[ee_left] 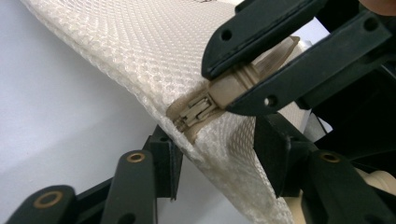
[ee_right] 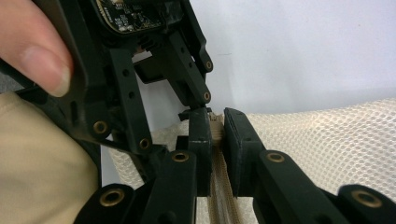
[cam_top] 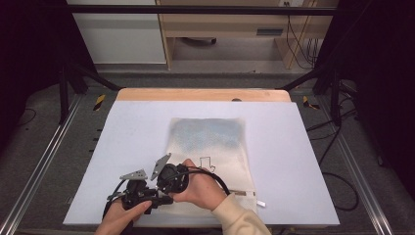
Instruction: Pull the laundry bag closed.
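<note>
Mesh bag (ee_left: 154, 56), left gripper view: zip pull (ee_left: 243, 77) pinched

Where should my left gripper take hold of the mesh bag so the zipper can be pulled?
Grip the mesh bag at its corner edge just behind the zipper slider, coming from the near, open side. The left gripper already straddles that folded edge, and the right gripper clamps the zipper pull, so probably a hold beside the slider braces the bag best.
</note>
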Demonstrator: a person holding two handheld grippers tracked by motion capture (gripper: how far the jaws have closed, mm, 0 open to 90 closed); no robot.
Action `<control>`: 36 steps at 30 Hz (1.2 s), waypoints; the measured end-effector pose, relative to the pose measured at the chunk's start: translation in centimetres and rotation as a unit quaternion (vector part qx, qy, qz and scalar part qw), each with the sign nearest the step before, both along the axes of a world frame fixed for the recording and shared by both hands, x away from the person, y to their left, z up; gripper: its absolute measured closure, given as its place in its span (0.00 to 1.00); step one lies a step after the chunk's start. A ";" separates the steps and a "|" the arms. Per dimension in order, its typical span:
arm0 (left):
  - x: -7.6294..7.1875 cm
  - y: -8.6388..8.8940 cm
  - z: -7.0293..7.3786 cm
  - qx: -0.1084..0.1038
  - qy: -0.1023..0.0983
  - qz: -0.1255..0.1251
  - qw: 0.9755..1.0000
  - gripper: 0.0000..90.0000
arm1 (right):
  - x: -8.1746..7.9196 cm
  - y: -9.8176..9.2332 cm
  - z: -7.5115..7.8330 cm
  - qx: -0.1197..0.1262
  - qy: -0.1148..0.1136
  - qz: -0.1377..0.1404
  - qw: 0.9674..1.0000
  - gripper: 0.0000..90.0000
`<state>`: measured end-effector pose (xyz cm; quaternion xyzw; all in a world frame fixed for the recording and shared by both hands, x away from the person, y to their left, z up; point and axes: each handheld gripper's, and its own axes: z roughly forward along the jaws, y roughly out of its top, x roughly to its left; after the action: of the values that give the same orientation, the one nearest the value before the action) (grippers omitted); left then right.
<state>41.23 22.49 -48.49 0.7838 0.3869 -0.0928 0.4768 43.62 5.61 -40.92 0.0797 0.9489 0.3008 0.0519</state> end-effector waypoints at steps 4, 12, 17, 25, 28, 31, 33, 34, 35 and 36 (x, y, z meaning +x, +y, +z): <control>0.1 -0.2 -0.2 0.000 0.003 0.002 1.000 0.67 | 0.0 -0.1 0.0 -0.003 0.001 0.003 1.000 0.91; 0.3 -0.3 -0.3 -0.002 0.004 0.002 1.000 0.74 | 0.0 -0.2 0.0 0.001 -0.001 0.002 1.000 0.91; 0.3 -0.3 -0.3 0.005 0.001 0.004 1.000 0.81 | 0.1 -0.3 0.0 0.006 -0.001 0.003 1.000 0.91; 0.4 -0.7 -0.3 0.014 -0.004 0.003 1.000 0.77 | 0.1 -0.4 0.0 0.000 0.001 0.000 1.000 0.91; 0.5 -0.6 -0.3 0.018 -0.002 0.000 1.000 0.81 | 0.1 -0.4 0.1 0.001 0.001 0.000 1.000 0.91; 0.5 -0.6 -0.4 0.020 -0.004 0.006 1.000 0.88 | 0.1 -0.5 0.0 -0.001 -0.002 0.002 1.000 0.91; 0.5 -0.6 -0.4 0.020 -0.004 0.007 1.000 0.89 | 0.1 -0.6 0.0 -0.002 -0.003 0.004 1.000 0.91; 0.5 -0.6 -0.3 0.023 -0.004 0.007 1.000 0.90 | 0.1 -0.6 -0.1 -0.002 -0.003 0.003 1.000 0.91; 0.5 -0.6 -0.3 0.024 -0.004 0.009 1.000 0.91 | 0.2 -0.7 -0.2 -0.003 0.000 0.001 1.000 0.91; 0.5 -0.6 -0.3 0.024 -0.004 0.009 1.000 0.91 | 0.2 -0.7 -0.2 -0.003 0.000 0.001 1.000 0.91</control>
<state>41.73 21.87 -48.81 0.7917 0.3944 -0.0758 0.4604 43.84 4.89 -41.16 0.0790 0.9500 0.2976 0.0516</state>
